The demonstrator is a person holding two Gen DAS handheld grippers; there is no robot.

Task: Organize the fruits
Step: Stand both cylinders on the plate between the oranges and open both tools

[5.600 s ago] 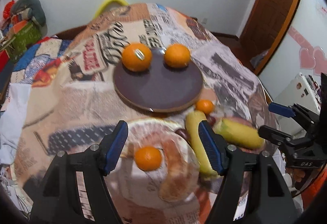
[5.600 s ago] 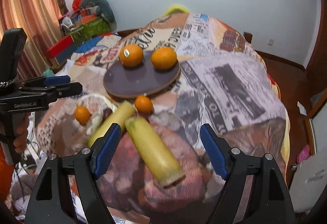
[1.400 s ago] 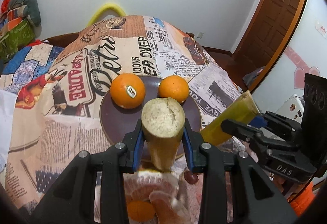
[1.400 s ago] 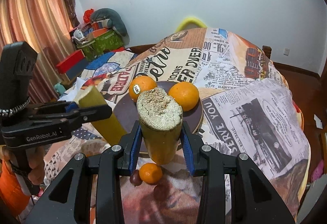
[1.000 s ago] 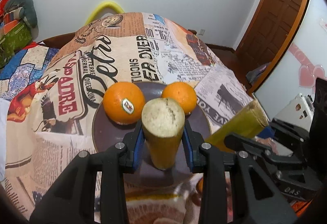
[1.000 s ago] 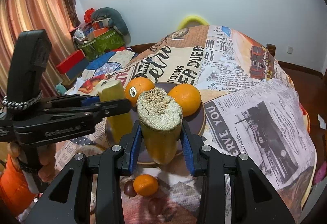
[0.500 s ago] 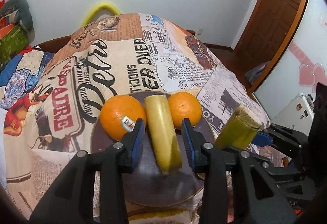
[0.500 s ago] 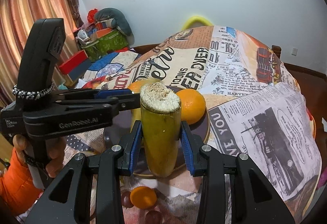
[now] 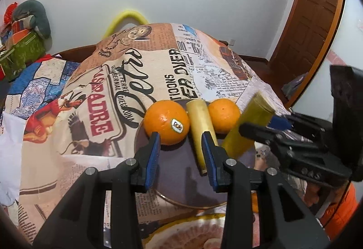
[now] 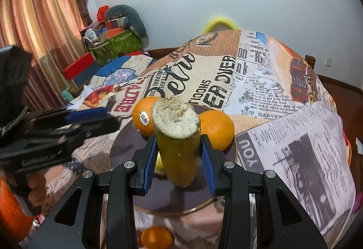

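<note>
A dark round plate (image 9: 181, 171) holds two oranges: one with a sticker (image 9: 166, 121) and a plain one (image 9: 223, 115). A yellow cane piece (image 9: 200, 128) lies on the plate between them. My left gripper (image 9: 181, 153) is open above the plate, with the cane piece beside its right finger. My right gripper (image 10: 178, 158) is shut on a second yellow cane piece (image 10: 177, 140), held tilted over the plate (image 10: 127, 142); it also shows in the left wrist view (image 9: 248, 125).
A newspaper-print cloth (image 9: 136, 76) covers the round table. A small orange (image 10: 156, 237) lies on the cloth near the plate's front edge. A patterned bowl (image 9: 192, 233) sits in front of the plate. Boxes and clutter (image 10: 111, 44) stand at the back left.
My left gripper has opened and let go of its cane piece, which now lies on the plate between the oranges. My right gripper has carried its piece over the plate.
</note>
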